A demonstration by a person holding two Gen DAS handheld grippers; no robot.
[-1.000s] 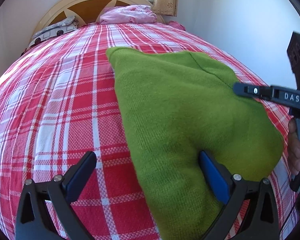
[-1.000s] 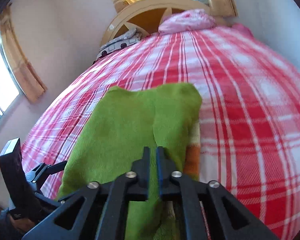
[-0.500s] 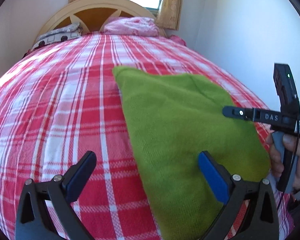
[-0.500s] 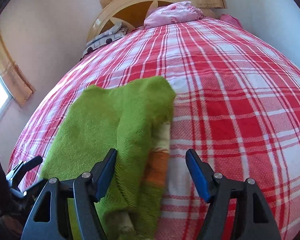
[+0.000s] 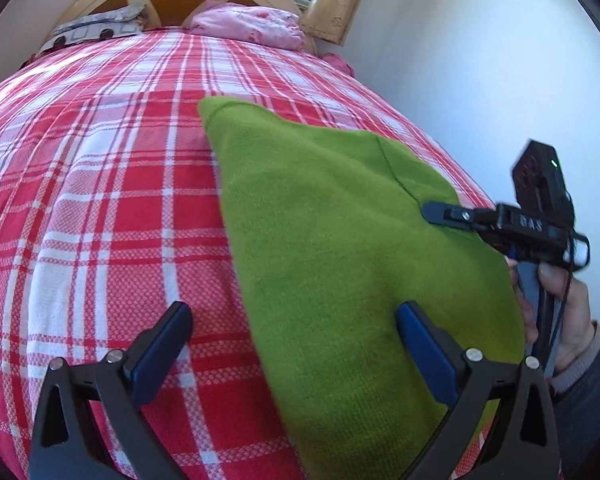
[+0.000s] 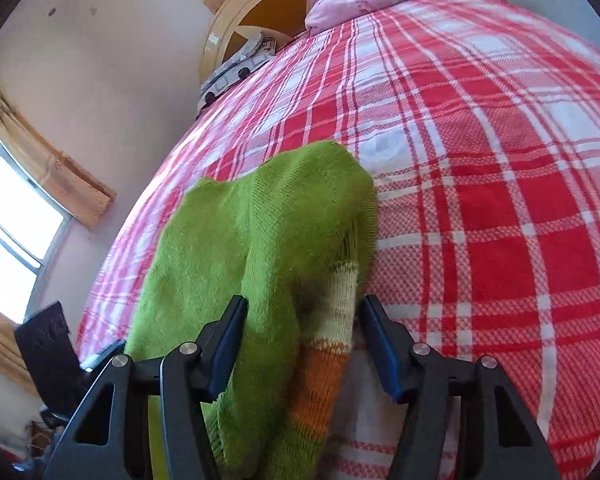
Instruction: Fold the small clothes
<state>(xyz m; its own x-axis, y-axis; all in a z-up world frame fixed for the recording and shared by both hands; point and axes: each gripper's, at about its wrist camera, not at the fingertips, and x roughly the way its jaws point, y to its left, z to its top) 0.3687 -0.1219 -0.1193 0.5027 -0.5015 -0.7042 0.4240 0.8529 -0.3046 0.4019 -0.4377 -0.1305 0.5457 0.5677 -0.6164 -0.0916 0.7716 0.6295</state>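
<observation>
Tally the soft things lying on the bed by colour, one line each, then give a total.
Green knit garment, with cream and orange stripes showing at its edge: 1
Pink bundle by the headboard: 1
Grey patterned pillow by the headboard: 1
Smaller pink item at the wall-side edge, too small to identify: 1
Total: 4

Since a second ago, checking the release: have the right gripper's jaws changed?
Yes. The right gripper, then pinched shut on the green sweater, now straddles its folded edge, jaws apart and closing again.

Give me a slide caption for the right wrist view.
Right tongs closing around a green knit garment on a red plaid bedspread.
</observation>
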